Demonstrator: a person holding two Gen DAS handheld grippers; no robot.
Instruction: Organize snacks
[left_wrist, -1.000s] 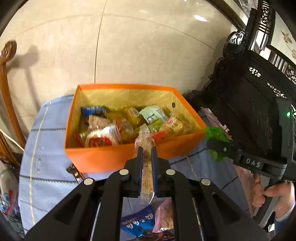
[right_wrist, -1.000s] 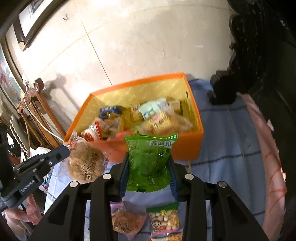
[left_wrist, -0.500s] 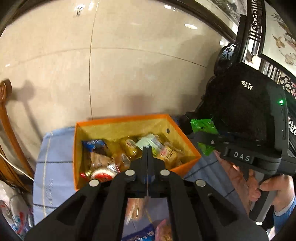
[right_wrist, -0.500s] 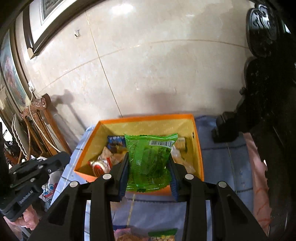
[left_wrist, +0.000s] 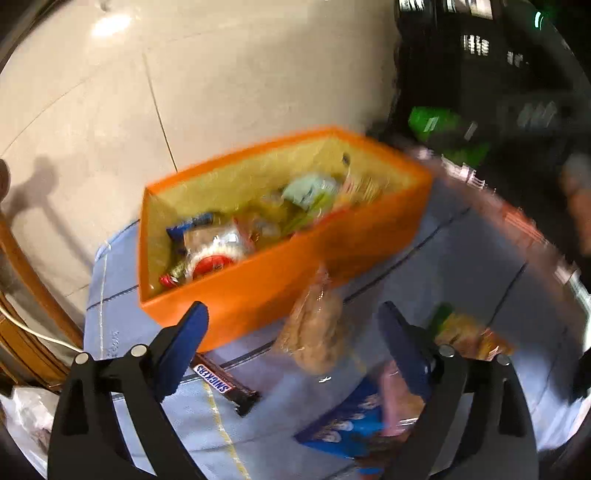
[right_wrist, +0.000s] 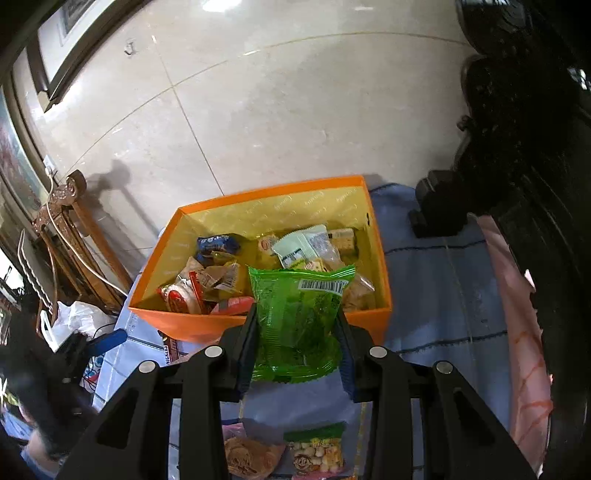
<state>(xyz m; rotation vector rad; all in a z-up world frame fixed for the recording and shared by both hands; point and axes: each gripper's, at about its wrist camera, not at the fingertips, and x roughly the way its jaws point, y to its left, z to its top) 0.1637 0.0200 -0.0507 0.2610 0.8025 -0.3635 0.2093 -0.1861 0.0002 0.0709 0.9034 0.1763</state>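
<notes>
Left gripper: jaws spread wide, having just been opening, pads pressing on nothing, tilted downward. Right gripper: jaws closed on a green packet, also pitched downward.

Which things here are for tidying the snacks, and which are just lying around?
For the job:
- orange box
- green snack packet in the right gripper
- Snickers bar
- clear cookie packet
- blue snack packet
- left gripper

Just lying about:
- white plastic bag
- white cable
- wooden stand
</notes>
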